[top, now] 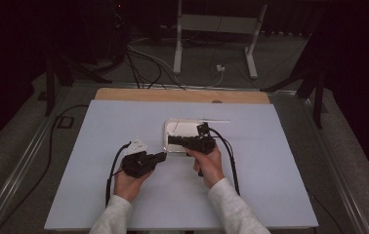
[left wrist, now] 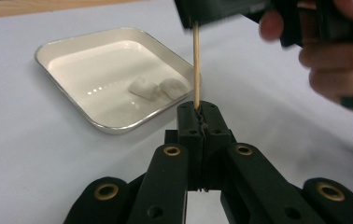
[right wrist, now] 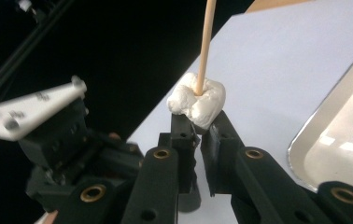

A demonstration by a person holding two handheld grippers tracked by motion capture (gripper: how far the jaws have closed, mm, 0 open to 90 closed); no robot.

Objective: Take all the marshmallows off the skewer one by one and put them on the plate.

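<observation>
- The surface [top: 99,195] is a flat, pale sheet.
- A square white tray [left wrist: 72,60] with a shiny rim sits mid-surface; the left tool view shows two white lumps [left wrist: 158,87] inside it.
- The left tool [left wrist: 198,109] has its jaws pressed together on a thin wooden stick [left wrist: 196,65], which stands upright.
- The right tool [right wrist: 198,122], jaws narrowly apart, pinches a soft, crumpled white marshmallow [right wrist: 197,102]; the stick pierces it, beside the tray.
- The high view shows both hands, right hand [top: 208,165] nearer the tray.
</observation>
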